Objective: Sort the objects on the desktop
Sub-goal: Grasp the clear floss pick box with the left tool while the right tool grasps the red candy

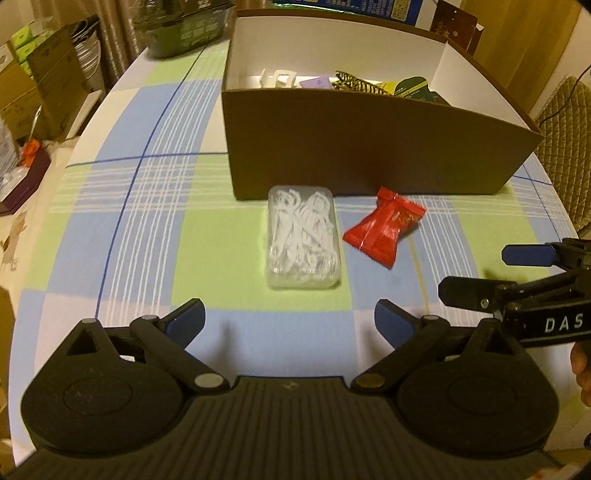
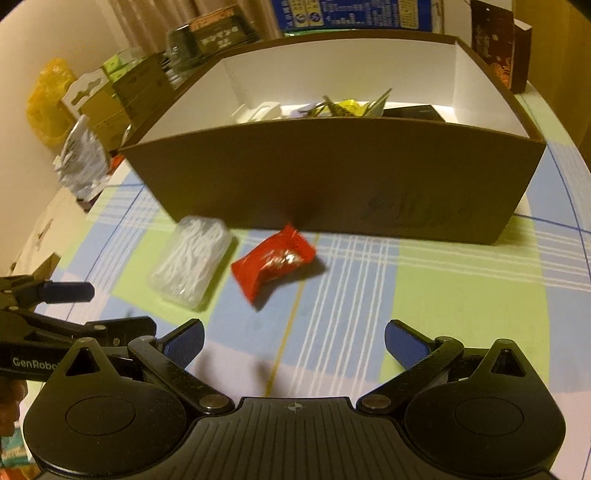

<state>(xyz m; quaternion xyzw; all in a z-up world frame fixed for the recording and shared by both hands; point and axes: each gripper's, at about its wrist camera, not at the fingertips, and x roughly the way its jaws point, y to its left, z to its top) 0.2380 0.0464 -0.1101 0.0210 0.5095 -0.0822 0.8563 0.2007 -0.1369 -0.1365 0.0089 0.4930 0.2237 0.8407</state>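
Observation:
A clear plastic case of white floss picks (image 1: 303, 238) lies on the checked tablecloth just in front of a brown cardboard box (image 1: 369, 155). A red candy wrapper (image 1: 384, 229) lies to its right. My left gripper (image 1: 290, 326) is open and empty, a little short of the case. In the right wrist view the case (image 2: 190, 262) and the red wrapper (image 2: 275, 260) lie ahead and to the left of my right gripper (image 2: 293, 345), which is open and empty. The right gripper also shows in the left wrist view (image 1: 495, 273). The left gripper shows at the left edge of the right wrist view (image 2: 92, 310).
The box (image 2: 332, 184) holds white clips, a purple card, yellow and green packets. Cartons, bags and a dark container (image 1: 177, 29) crowd the table's far left. A blue printed pack (image 2: 351, 14) stands behind the box. A padded chair (image 1: 565, 155) is at the right.

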